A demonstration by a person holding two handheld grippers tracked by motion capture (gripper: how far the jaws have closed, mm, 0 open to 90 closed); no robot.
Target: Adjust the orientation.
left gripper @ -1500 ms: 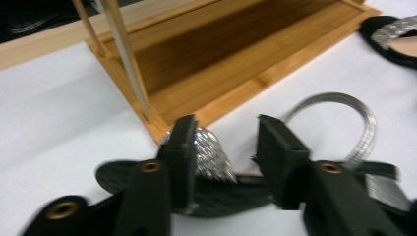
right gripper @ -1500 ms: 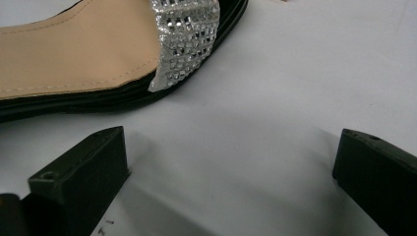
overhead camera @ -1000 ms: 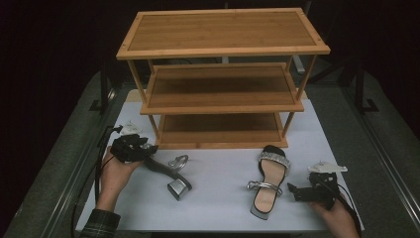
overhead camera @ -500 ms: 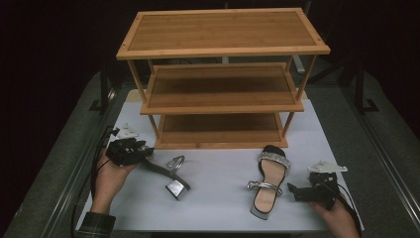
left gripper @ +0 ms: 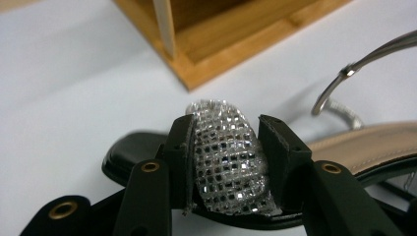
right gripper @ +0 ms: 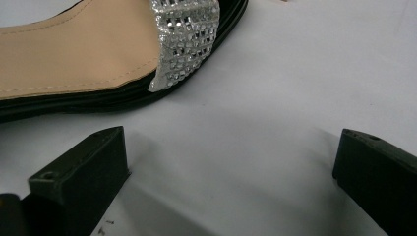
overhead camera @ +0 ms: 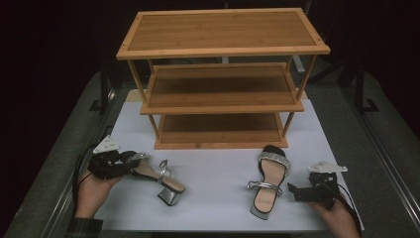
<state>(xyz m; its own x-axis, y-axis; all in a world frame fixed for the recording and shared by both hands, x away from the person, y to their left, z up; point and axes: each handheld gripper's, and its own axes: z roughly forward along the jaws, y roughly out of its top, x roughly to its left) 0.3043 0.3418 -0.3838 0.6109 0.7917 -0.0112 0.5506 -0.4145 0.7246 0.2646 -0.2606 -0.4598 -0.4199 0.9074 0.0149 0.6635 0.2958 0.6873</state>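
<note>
At the counter's (overhead camera: pixel 213 168) left front, the left gripper (overhead camera: pixel 130 161) has just been closing its jaws on the glittery toe strap (left gripper: pixel 228 157) of the left sandal (overhead camera: pixel 157 176) — both pads press the strap's sides, and the sandal lies on its side with its block heel toward the middle. Right of it the other sandal (overhead camera: pixel 267 181) rests flat, sole down, before the wooden rack (overhead camera: pixel 223 79). The right gripper (overhead camera: pixel 293 190) sits just beside that sandal — jaws wide apart, nothing between them.
</note>
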